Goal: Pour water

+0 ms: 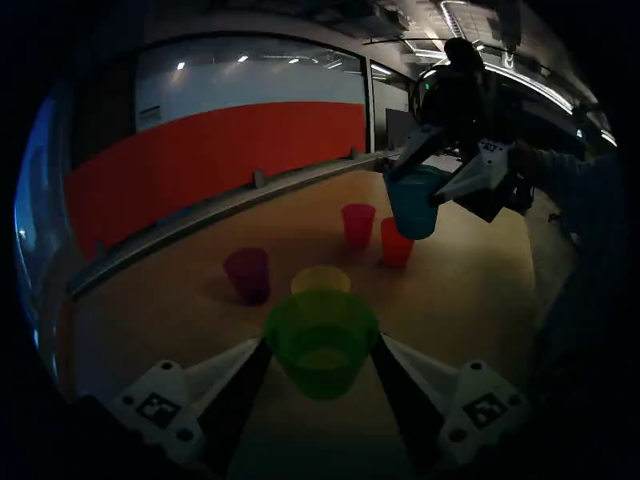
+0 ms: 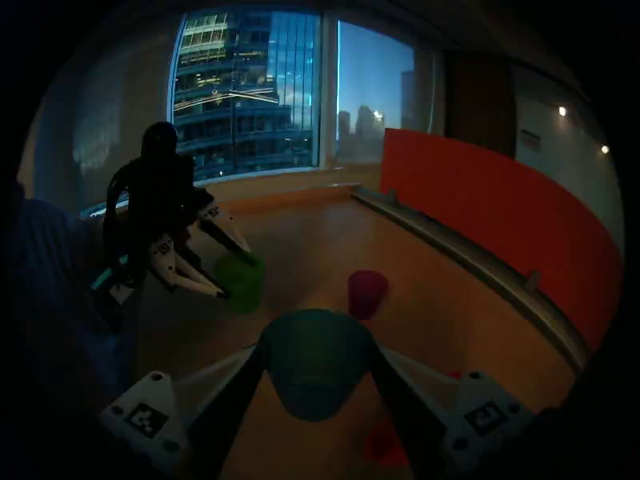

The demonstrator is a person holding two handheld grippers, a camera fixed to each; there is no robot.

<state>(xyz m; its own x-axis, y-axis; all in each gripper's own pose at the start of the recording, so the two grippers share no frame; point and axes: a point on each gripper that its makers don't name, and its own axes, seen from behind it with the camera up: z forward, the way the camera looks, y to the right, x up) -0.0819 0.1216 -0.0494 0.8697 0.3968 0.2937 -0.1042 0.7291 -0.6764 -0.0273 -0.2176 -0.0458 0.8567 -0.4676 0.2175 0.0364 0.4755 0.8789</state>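
Observation:
My left gripper (image 1: 322, 342) is shut on a translucent green cup (image 1: 322, 364), held upright above the wooden table (image 1: 464, 296). In the right gripper view that green cup (image 2: 240, 282) and the left gripper (image 2: 238, 276) are at mid-left. My right gripper (image 2: 317, 352) is shut on a blue cup (image 2: 316, 376). In the left gripper view the blue cup (image 1: 414, 204) hangs in the air in the right gripper (image 1: 412, 184), just above and behind an orange-red cup (image 1: 396, 242). I cannot tell whether either held cup has water in it.
On the table stand a yellow cup (image 1: 320, 280), a purple cup (image 1: 248, 274) and a pink cup (image 1: 358, 224). A red partition (image 1: 216, 152) runs along the far table edge. The purple cup (image 2: 367, 292) and a red cup (image 2: 384, 444) lie near my right gripper. A person's sleeve (image 2: 48, 304) is at left.

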